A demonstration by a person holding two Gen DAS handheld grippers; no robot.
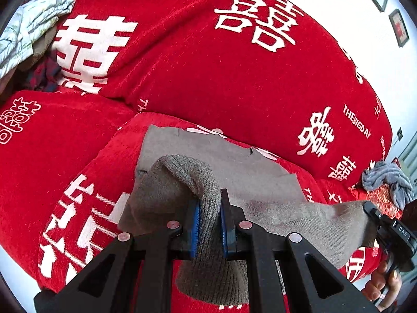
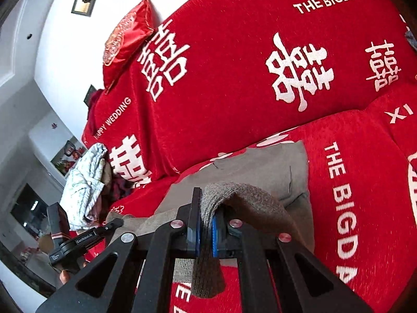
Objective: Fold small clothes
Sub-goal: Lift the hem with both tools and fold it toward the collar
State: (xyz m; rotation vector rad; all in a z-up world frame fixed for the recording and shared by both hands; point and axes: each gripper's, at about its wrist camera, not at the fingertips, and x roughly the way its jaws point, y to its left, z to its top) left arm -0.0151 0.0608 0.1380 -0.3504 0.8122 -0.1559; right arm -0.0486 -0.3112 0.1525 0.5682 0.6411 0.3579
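Nearest the left wrist lens, the left gripper (image 1: 210, 221) is clamped on a bunched ribbed edge of the grey knitted garment (image 1: 242, 182), the fabric humping over the blue pads (image 1: 196, 228) and hanging down toward 6 o'clock. In the right wrist view the right gripper (image 2: 206, 230) is likewise pinched tight on another ribbed edge of the same garment (image 2: 260, 172), with a tail of knit drooping below the jaws. The rest of the garment lies flat on the red sofa seat (image 1: 78, 143), spreading toward 12 o'clock from both grippers.

To fold cleanly, I judge both grippers should lift together, keep the edge taut between them, and carry it toward 12 o'clock so the held hem lands square on the far edge, releasing only once the cloth lies smooth.

Farther off, a pile of clothes (image 2: 86, 180) sits at 9 o'clock.
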